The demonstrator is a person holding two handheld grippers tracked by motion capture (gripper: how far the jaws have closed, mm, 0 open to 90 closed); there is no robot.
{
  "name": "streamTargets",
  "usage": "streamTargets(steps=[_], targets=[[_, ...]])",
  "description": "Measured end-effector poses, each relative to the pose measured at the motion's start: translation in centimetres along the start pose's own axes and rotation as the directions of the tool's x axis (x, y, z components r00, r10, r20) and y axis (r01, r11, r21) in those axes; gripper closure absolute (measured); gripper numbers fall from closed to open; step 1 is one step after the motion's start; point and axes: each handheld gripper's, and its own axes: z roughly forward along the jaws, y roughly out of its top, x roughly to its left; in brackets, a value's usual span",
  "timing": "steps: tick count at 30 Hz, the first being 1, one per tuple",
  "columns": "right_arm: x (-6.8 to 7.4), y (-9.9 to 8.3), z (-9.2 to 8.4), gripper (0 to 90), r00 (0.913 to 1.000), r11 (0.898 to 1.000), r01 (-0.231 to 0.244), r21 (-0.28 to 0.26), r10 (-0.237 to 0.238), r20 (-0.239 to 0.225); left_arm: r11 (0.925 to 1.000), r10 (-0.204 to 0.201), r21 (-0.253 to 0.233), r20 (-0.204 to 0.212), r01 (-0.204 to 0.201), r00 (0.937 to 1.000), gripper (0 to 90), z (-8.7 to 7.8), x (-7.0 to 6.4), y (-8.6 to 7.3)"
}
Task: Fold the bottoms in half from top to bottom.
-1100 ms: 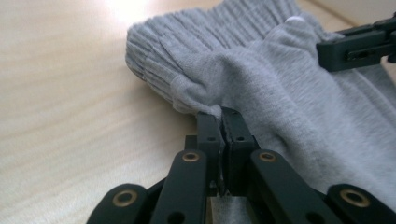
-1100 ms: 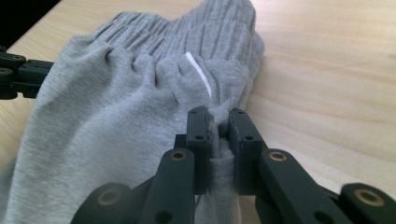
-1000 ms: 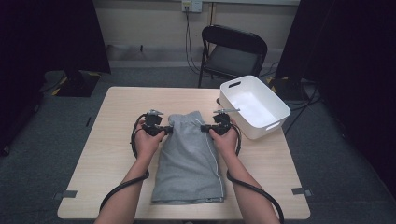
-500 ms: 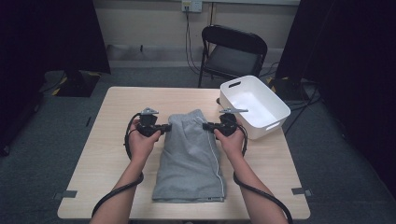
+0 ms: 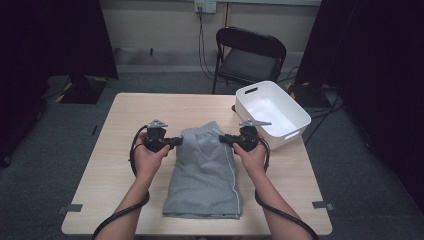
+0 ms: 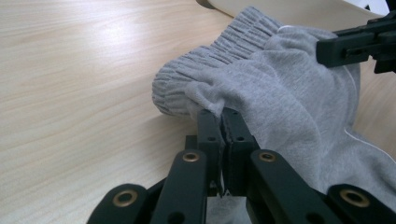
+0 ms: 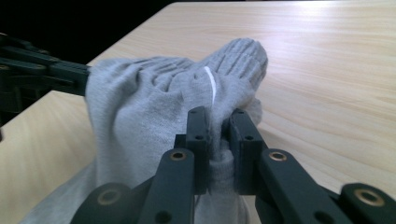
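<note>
Grey shorts (image 5: 206,170), waistband corners pinched between both grippers' jaws

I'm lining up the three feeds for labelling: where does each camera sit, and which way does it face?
High view: above the person's side, looking forward and down on the table; forearms and both hands show.
Left gripper view: rides the left gripper, its shut jaws pinching the grey shorts.
Right gripper view: rides the right gripper, clamped on the same shorts.
Both gripper views share the waistband and the opposite gripper.

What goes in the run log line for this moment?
left tool: shut on grey shorts | right tool: shut on shorts | waistband end lifted | white bin: empty
</note>
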Motion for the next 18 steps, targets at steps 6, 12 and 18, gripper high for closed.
streamTargets(steps=[6,12,18], targets=[[0.8,-1.1,-1.7,80.6,0.998,0.999,0.048,-0.005,-0.048,-0.042,0.9989,0.045,0.012,0.026,-0.046,0.9986,87.8,-1.1,-1.0,-0.9],[2.5,-3.3,-3.4,80.5,0.9927,0.994,0.113,-0.001,-0.113,-0.042,0.9935,0.07,0.087,0.045,-0.074,0.9965,87.8,-1.4,-2.3,-3.4],[4.3,-5.9,-4.8,80.2,0.9812,0.98,0.192,0.053,-0.19,-0.031,0.9823,0.071,0.17,0.054,-0.079,0.996,87.9,-1.4,-3.3,-6.9]])
